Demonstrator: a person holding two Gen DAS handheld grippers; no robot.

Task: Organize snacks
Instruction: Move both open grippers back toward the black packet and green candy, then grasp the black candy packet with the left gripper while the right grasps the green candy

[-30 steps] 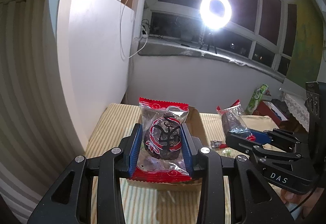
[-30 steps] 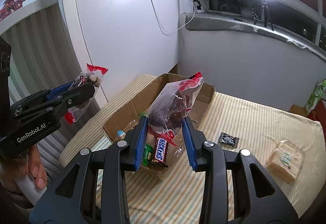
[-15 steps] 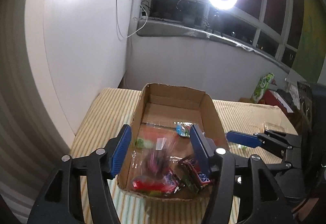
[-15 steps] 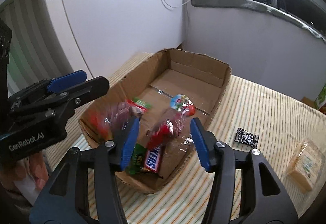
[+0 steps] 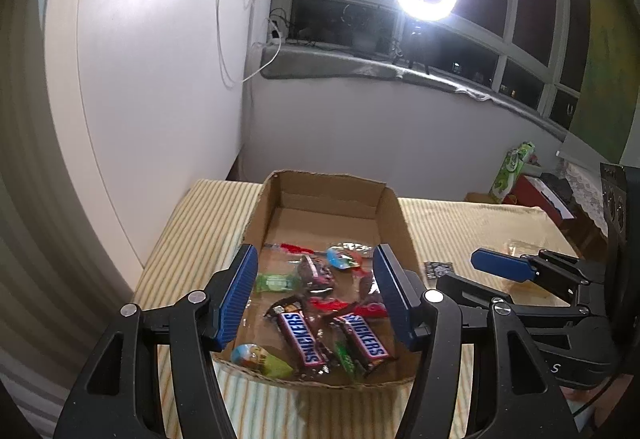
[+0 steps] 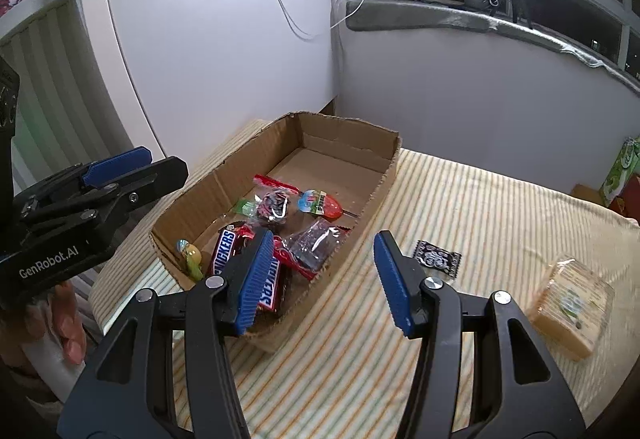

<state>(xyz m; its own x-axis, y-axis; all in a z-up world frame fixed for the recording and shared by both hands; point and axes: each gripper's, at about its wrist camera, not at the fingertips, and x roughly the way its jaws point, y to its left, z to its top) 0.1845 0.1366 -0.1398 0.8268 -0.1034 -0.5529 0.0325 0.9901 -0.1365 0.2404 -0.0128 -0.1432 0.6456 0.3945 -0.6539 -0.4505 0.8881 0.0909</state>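
Drop-off step of the snack sorting, judged as just finished. Lying loose in the near half of the cardboard box (image 6: 348, 127): two Snickers bars (image 5: 300, 337) side by side, a red-edged clear packet (image 6: 274, 205) with a dark pastry inside, a second such packet (image 6: 316, 245) close to the right wall, a round-headed lollipop (image 6: 320, 203), a green-wrapped sweet (image 5: 276, 283), and a yellow-green sweet (image 5: 260, 359) in the near-left corner. Far half of the box bare.

Above that pile, the left gripper (image 5: 316, 255): jaws just opened, now roughly half apart, nothing pinched between the pads, only the box contents visible through the gap. To its right, over the box's right wall and the cloth, the right gripper (image 6: 324, 239): likewise just opened, middling gap, pads touching nothing.

Not yet boxed, on the striped cloth (image 6: 480, 207): a small black sachet (image 6: 438, 259) near the box's right wall, and well apart to the right, a pale block in clear wrap (image 6: 568, 303).

Next, by judgement: swing the right gripper over to the sachet, the nearer item. Flat and thin, so come down steeply, straddle it and pinch an edge without bunching the cloth. For the block, open wider first. Keep the left gripper clear of the box rim meanwhile.
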